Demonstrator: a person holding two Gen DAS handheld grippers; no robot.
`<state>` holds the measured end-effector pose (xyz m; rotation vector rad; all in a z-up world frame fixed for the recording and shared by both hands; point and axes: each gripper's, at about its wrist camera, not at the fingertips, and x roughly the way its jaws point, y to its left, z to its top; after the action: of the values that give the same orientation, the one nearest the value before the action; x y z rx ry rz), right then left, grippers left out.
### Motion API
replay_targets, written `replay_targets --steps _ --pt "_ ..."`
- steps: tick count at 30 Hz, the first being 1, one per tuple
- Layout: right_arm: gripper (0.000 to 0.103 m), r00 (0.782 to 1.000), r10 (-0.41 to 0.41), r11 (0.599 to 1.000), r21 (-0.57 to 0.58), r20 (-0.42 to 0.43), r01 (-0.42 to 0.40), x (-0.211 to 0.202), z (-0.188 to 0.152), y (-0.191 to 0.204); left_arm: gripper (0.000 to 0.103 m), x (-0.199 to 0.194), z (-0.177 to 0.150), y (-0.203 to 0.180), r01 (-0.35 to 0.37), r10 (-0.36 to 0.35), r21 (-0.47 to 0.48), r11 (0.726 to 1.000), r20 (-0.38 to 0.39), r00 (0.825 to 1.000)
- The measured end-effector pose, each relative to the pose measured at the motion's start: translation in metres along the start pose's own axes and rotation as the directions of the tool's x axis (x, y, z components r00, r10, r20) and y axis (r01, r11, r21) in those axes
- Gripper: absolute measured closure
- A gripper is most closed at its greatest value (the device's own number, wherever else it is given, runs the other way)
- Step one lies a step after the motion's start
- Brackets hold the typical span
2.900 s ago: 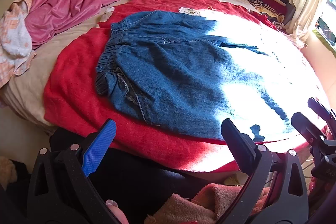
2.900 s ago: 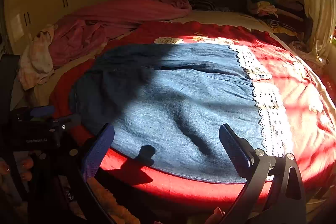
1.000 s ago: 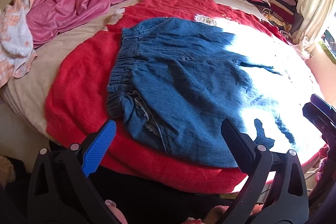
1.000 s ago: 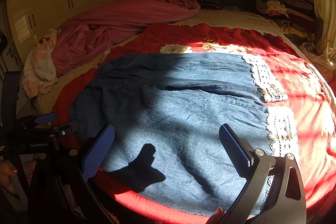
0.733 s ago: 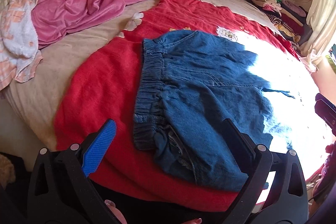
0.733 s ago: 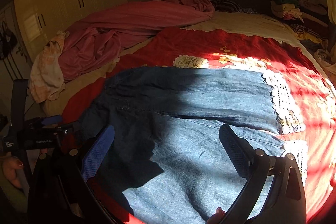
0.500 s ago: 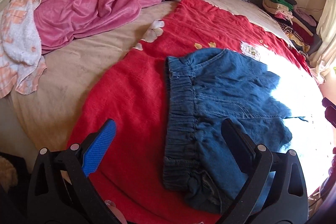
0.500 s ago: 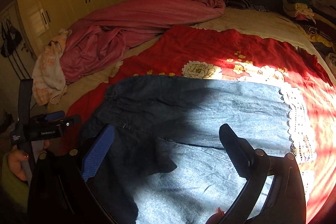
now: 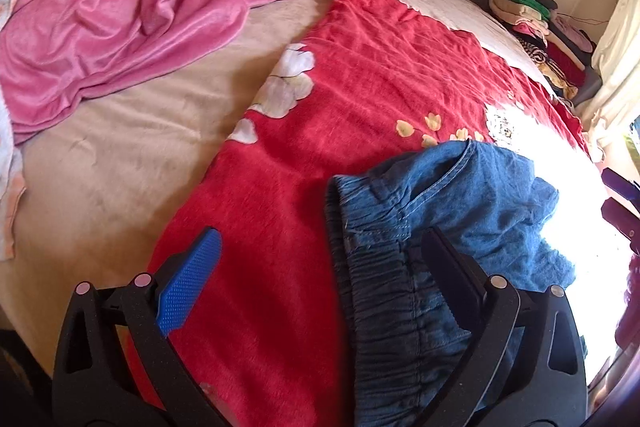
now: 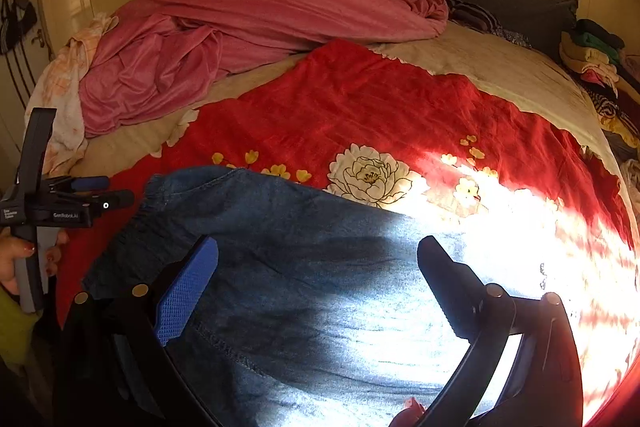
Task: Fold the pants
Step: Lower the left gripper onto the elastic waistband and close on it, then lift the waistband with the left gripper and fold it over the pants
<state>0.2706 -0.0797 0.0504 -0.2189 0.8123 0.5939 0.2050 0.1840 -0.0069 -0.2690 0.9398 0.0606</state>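
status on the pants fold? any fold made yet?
Done: the denim pants lie spread out on the red blanket, elastic waistband at the left end. No fold is visible.
In hand: nothing. The left gripper is open over the waistband edge; the right gripper is open above the mid-section.
Left: grasping the fabric and every fold.
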Motion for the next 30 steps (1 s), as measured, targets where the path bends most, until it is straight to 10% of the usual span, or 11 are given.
replay_targets --steps 8,18,27,30 --pt "0.004 0.999 0.002 0.994 -0.105 -0.052 -0.007 0.034 0.017 0.004 0.022 0.035 0.026 -0.006 0.095 -0.093 0.038 0.995 -0.035 0.995" --pt "0.004 0.991 -0.055 0.969 -0.244 -0.125 0.023 0.089 0.028 0.01 0.07 0.045 0.022 -0.015 0.112 -0.109 0.064 0.992 -0.043 0.993" --pt "0.006 0.984 -0.024 0.936 -0.35 -0.175 -0.039 0.124 0.04 0.027 0.073 0.0 0.013 -0.025 0.121 -0.13 0.088 0.989 0.107 0.986" --pt "0.024 0.981 0.02 0.928 -0.361 -0.195 -0.09 0.131 0.039 0.034 0.073 -0.007 0.009 -0.035 0.086 -0.104 0.121 0.989 0.148 0.984"
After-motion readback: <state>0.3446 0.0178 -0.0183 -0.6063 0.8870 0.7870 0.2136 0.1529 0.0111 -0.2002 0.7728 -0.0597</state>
